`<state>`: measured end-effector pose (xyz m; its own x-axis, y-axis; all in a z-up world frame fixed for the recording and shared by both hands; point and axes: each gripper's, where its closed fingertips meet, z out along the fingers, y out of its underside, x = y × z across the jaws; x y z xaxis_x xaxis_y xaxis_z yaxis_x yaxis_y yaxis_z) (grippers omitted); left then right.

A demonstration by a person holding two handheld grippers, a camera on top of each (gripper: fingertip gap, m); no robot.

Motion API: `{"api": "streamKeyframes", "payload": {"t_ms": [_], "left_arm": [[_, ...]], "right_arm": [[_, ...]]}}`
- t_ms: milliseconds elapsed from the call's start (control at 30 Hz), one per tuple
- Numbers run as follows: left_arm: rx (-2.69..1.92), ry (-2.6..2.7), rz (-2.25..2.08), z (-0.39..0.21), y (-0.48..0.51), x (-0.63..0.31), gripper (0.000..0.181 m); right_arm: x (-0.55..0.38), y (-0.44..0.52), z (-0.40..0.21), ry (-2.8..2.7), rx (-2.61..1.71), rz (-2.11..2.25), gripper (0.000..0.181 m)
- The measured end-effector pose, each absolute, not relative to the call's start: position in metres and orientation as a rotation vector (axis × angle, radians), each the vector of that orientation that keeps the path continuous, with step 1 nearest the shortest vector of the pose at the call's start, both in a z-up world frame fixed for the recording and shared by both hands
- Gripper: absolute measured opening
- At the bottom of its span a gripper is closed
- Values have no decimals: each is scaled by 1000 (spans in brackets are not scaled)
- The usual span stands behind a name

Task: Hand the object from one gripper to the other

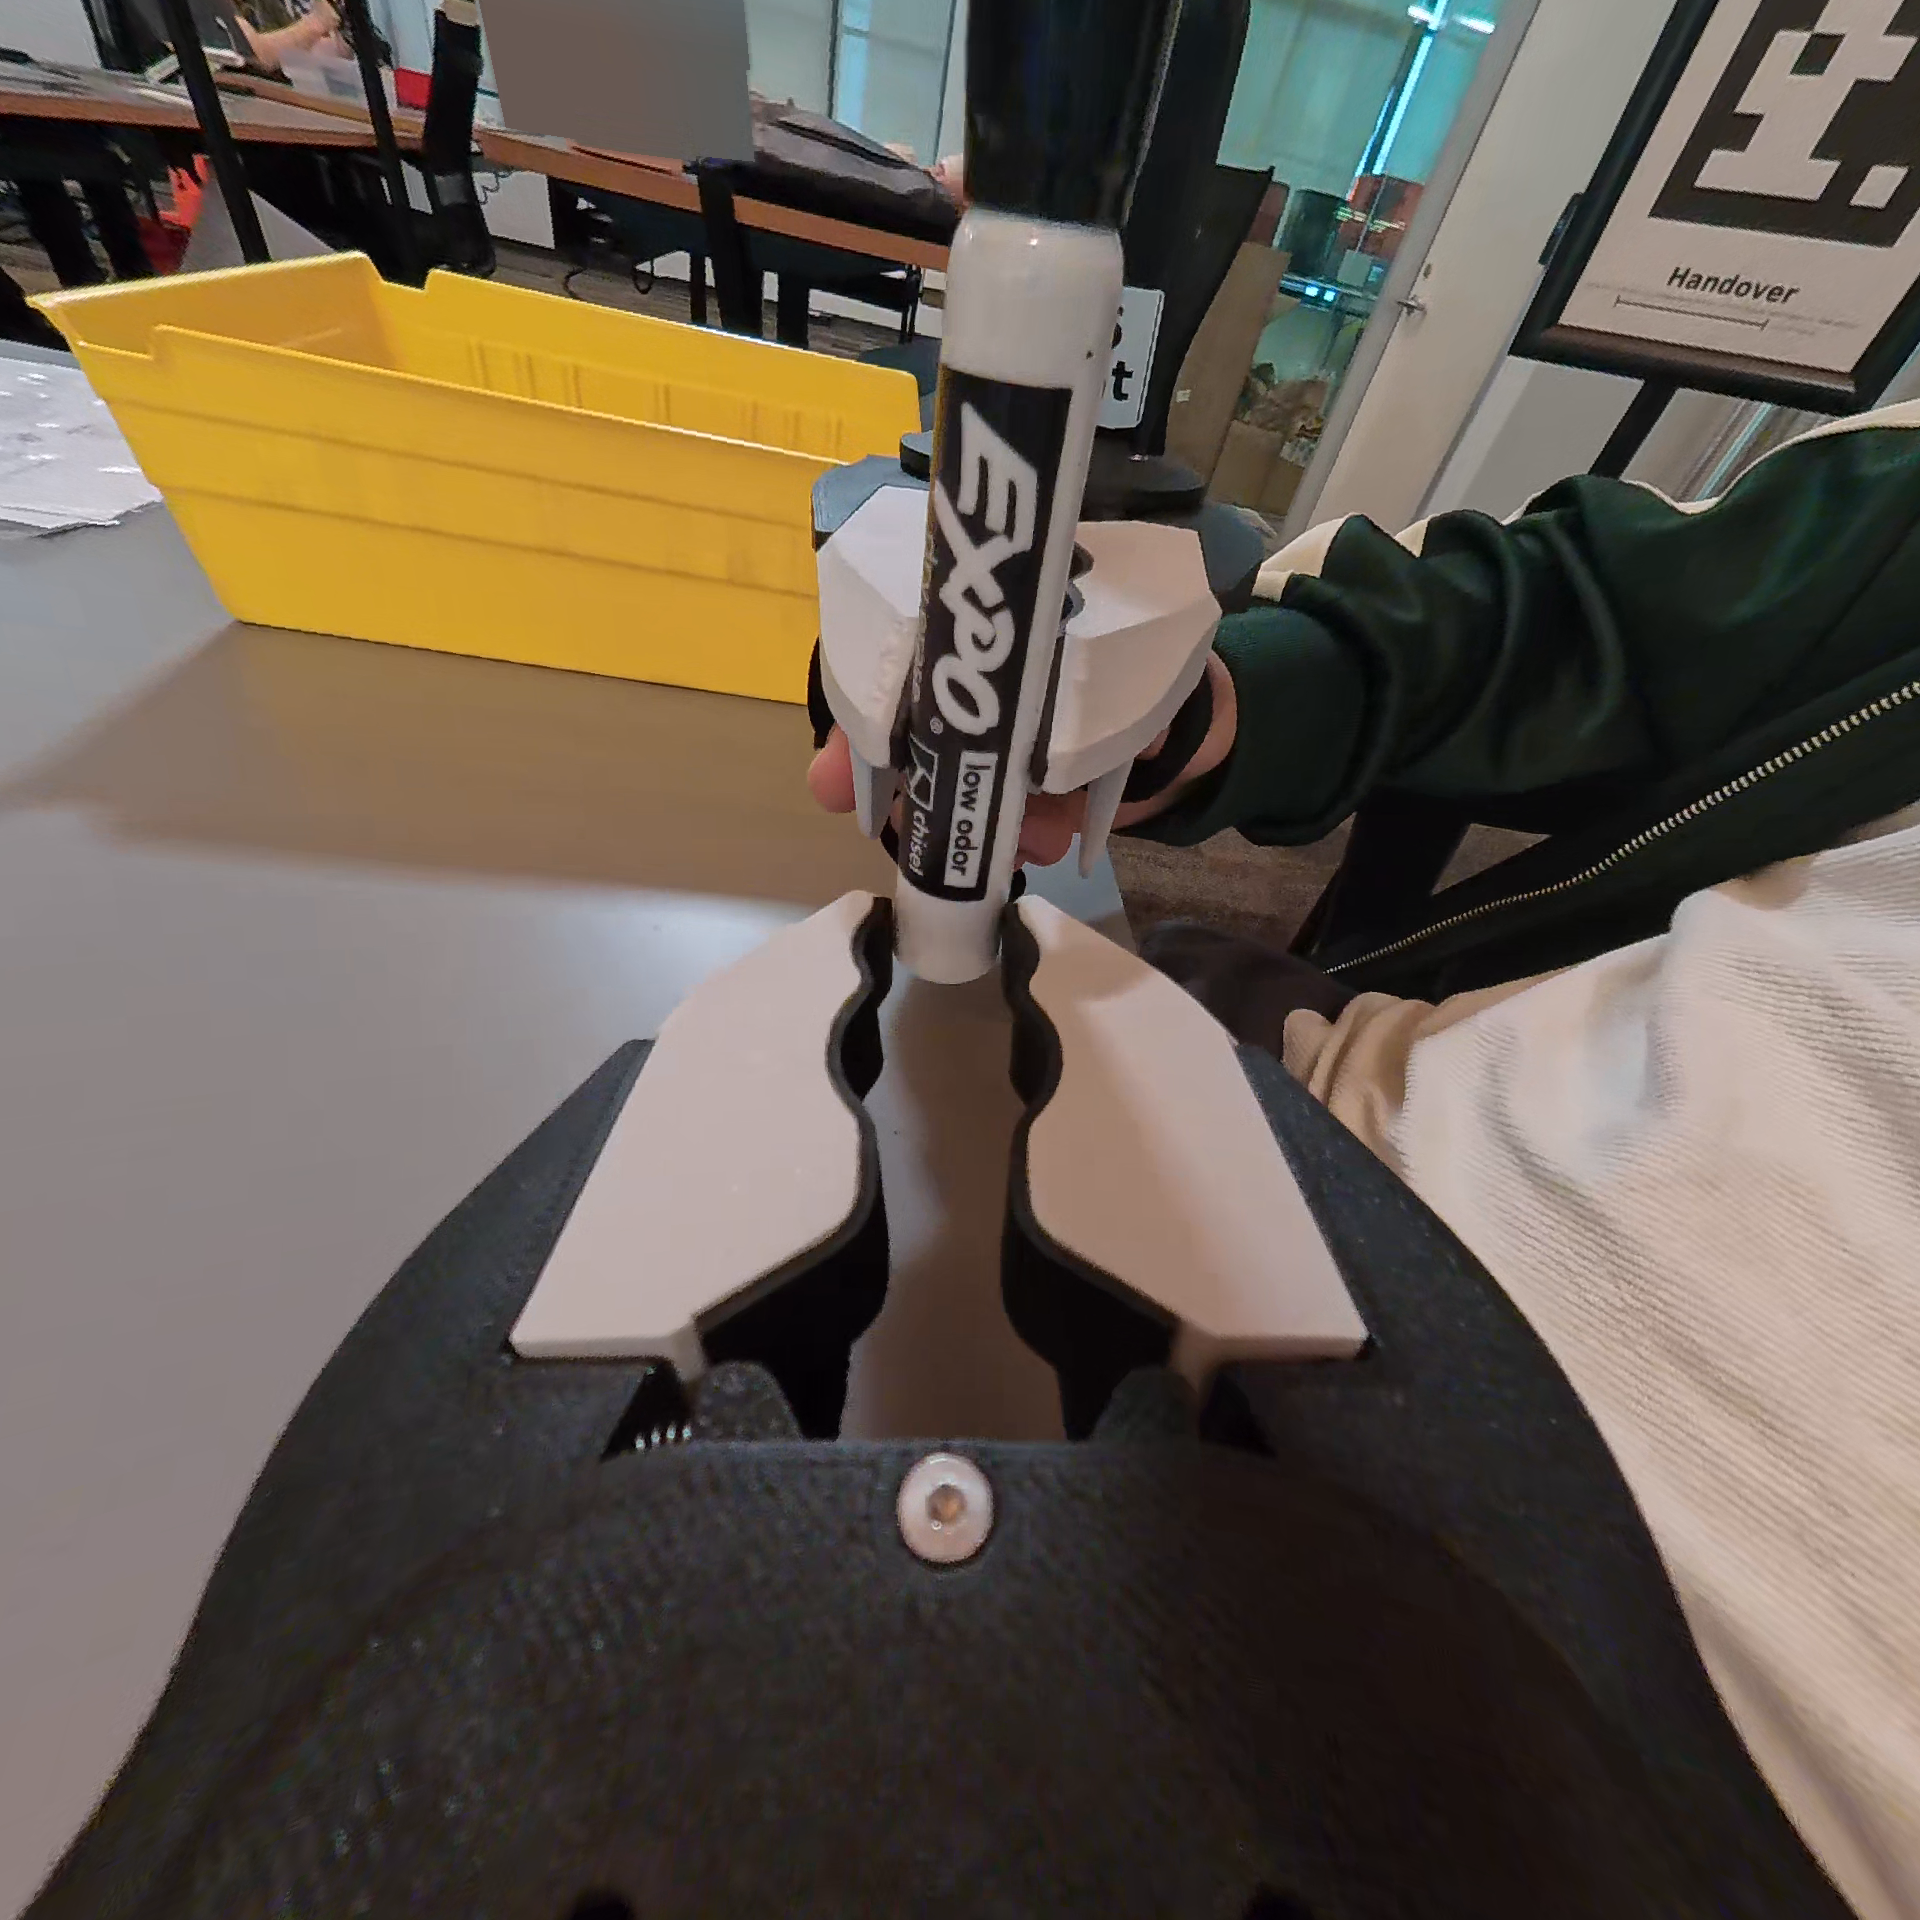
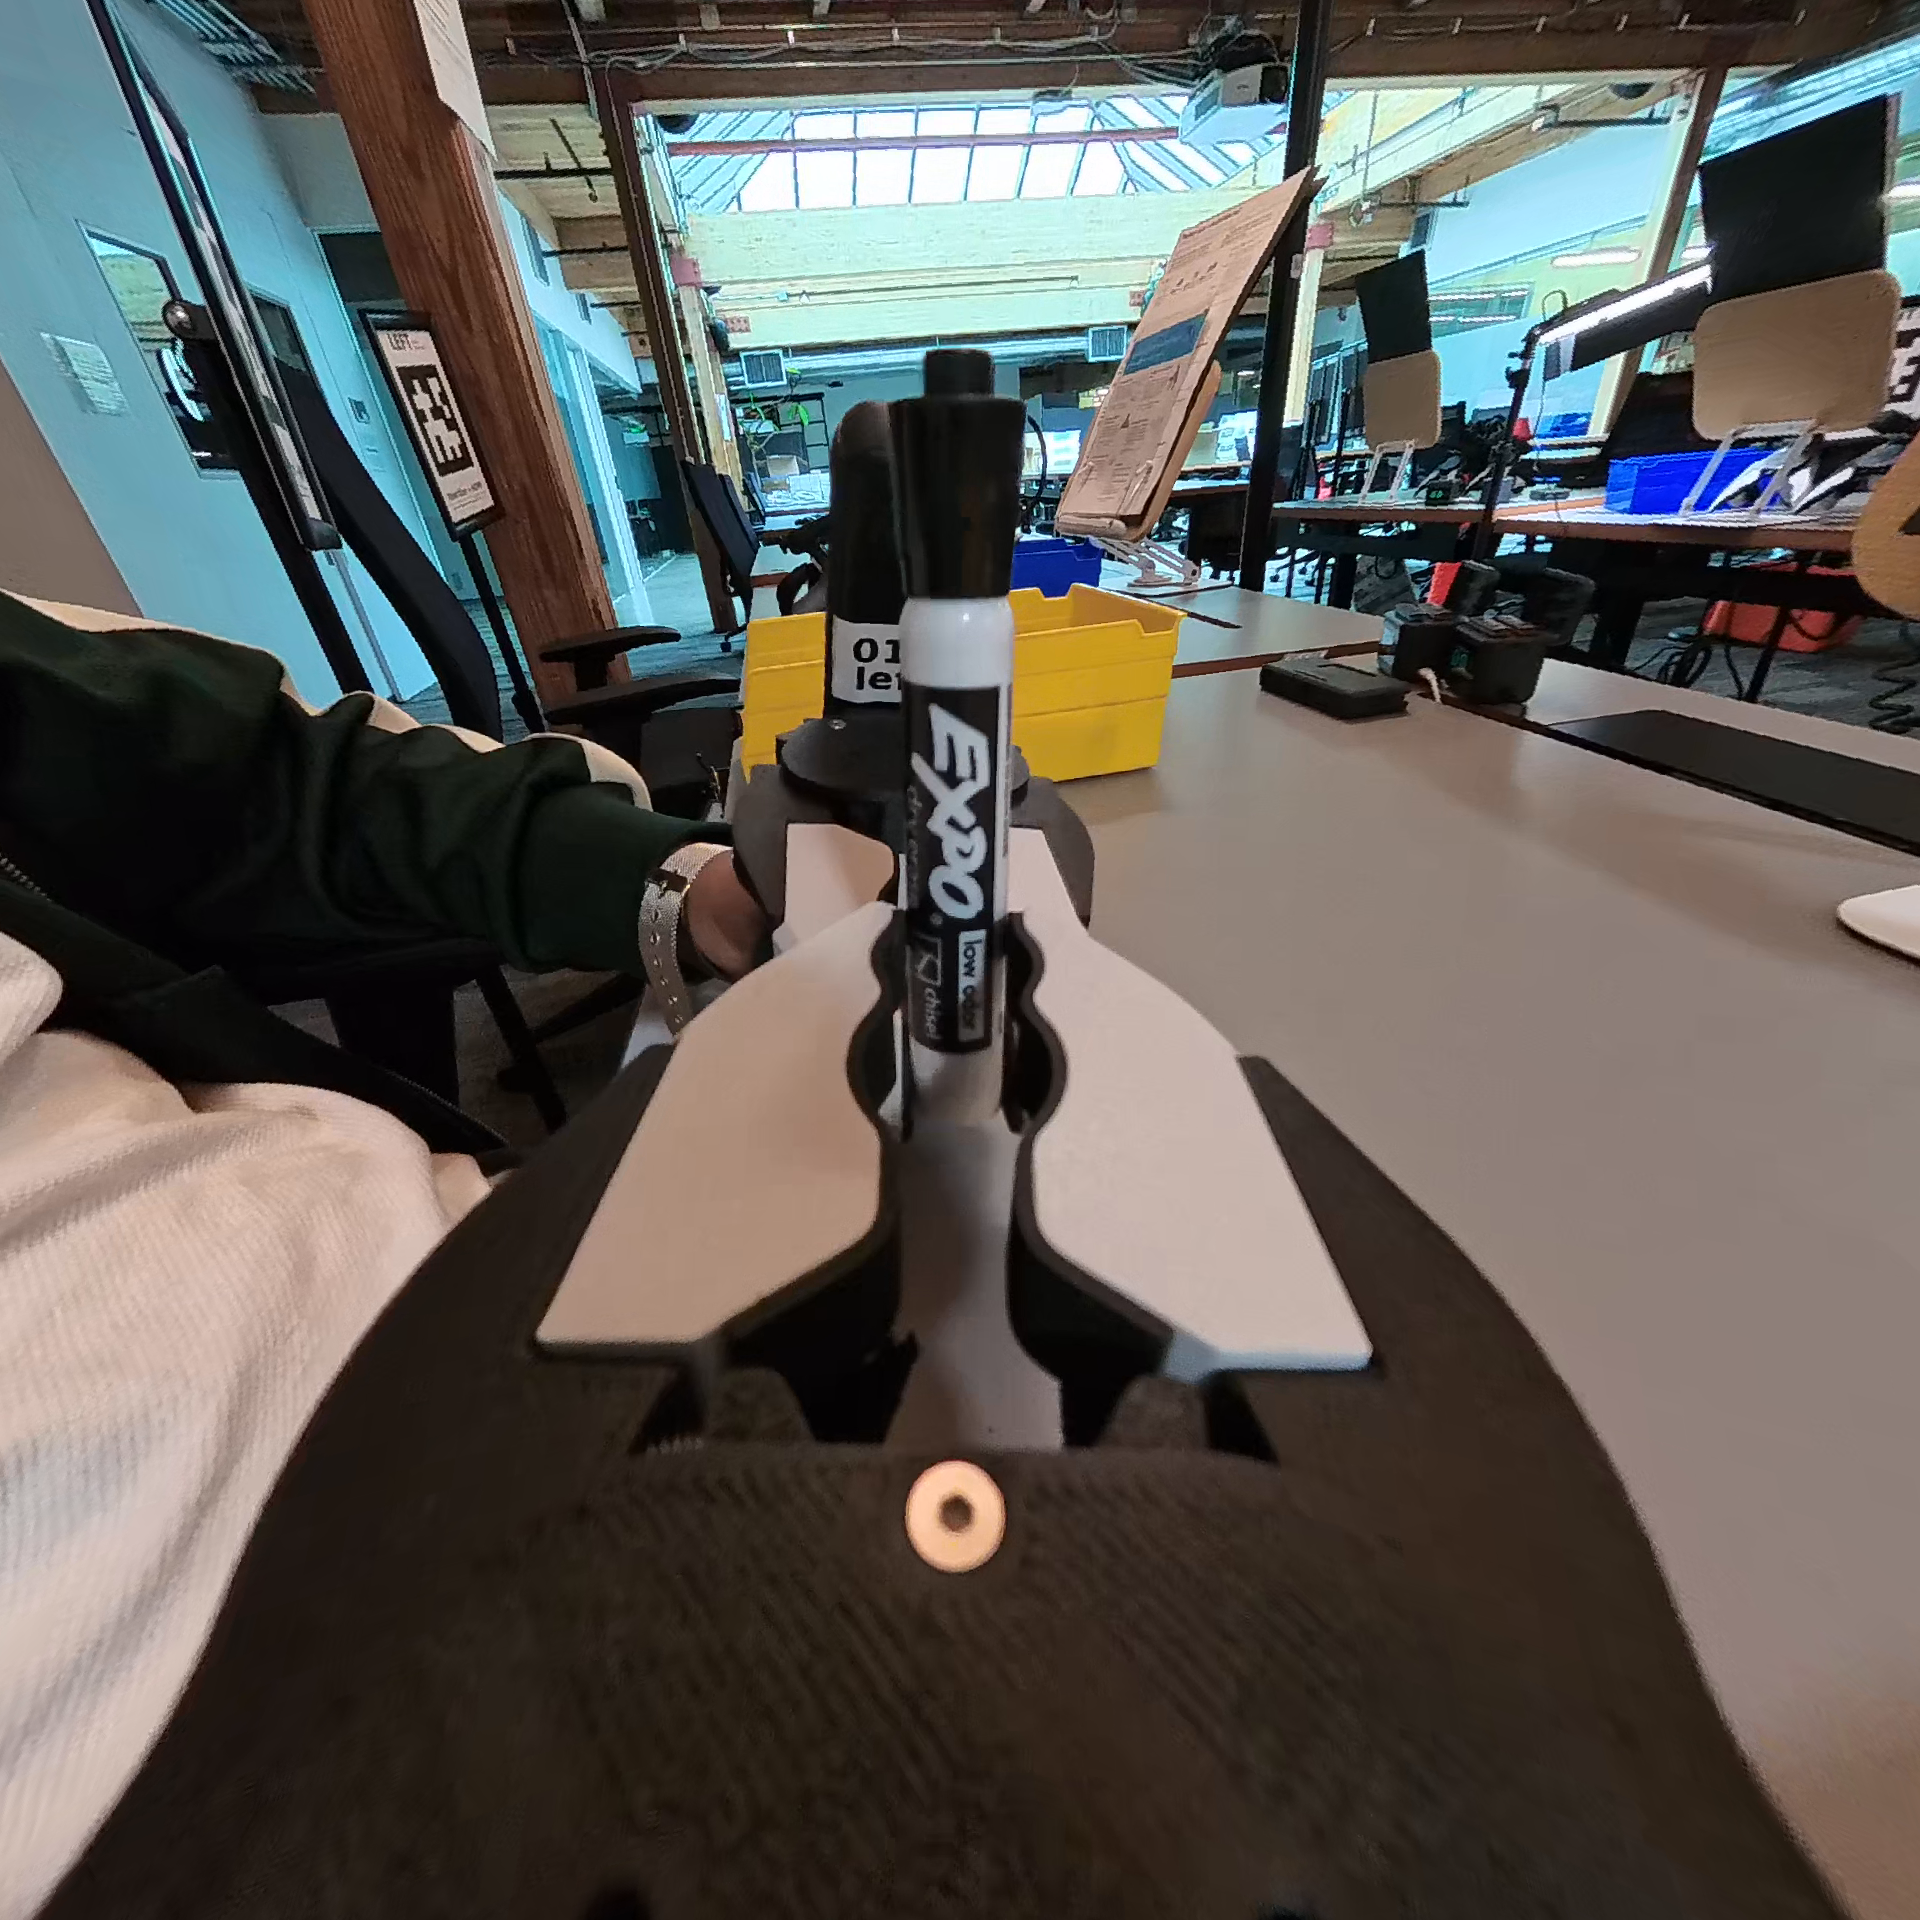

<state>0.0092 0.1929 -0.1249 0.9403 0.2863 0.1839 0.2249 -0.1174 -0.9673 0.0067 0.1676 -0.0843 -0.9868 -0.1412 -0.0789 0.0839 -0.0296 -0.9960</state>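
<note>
Office, grey table [image 2: 1455, 987] | marker [image 2: 951, 831] upright between both jaw pairs | right gripper [image 2: 951, 1049] clamps barrel bottom | left gripper [image 1: 945, 935] tips flank marker's end, contact unclear | overlap judged to prevent dropping.

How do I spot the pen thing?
Find the grey table with the yellow bin. Before the bin, the left hand-held gripper and right hand-held gripper meet at an upright marker. It alone is a white stick with a black cap.
</note>
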Motion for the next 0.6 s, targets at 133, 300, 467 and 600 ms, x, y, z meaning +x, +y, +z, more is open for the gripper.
{"api": "streamKeyframes", "payload": {"t_ms": [133,300,467,600], "left_arm": [[-1709,-381,56,-125,194,10,19],[-1720,-366,75,-123,195,12,19],[-1737,-371,90,-124,194,10,19],[-1746,-408,24,-128,194,11,19]], "right_arm": [[8,167,-84,2064,-64,-2147,19],[5,168,-82,2039,-36,-2146,32],[-14,175,-70,2024,69,-2247,65],[-41,196,-56,2250,37,-2480,69]]}}
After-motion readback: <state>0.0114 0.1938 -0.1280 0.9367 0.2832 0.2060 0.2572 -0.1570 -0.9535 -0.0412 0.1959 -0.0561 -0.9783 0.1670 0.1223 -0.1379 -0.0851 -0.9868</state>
